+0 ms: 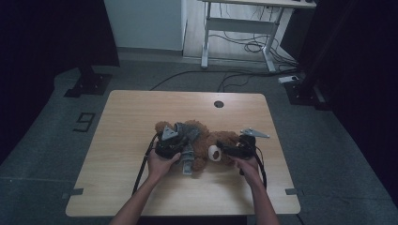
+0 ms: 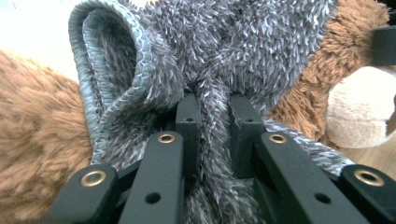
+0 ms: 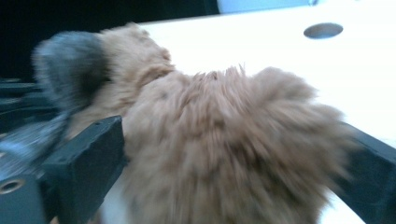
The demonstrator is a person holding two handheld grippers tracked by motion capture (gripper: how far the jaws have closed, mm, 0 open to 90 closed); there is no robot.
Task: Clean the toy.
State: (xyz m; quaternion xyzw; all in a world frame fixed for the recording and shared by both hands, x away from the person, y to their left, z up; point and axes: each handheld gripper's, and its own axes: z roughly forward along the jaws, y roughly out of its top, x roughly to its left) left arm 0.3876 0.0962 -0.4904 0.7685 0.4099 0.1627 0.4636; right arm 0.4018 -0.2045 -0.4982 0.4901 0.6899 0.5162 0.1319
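Light wooden table (image 1: 117,187), the work at its middle, a little toward the near edge.

Left first: the left gripper (image 1: 177,143) is clenched on a fold of the shaggy grey knitted garment (image 2: 224,51) — in the left gripper view the pile is squeezed to a thin ridge between the two black jaws, with a ribbed cuff or hem curling open just to the left of them. The garment lies over the brown plush teddy bear (image 1: 213,140), partly wrapped about it; how far on or off it sits I cannot tell.

Rightward: the bear lies on its side across the table's middle, one cream-soled foot turned toward the near edge. The right gripper (image 1: 234,150) is released — jaws stand wide on either side of a furry brown limb, pads apart from it in the right gripper view.

Handling, as judged: both things are light, soft and limp, so nothing will break, but the knit stretches and the fur slides. Better to pinch the ribbed edge than loose pile; for the bear, take a limb or the body — a firm squeeze, since stuffing gives.
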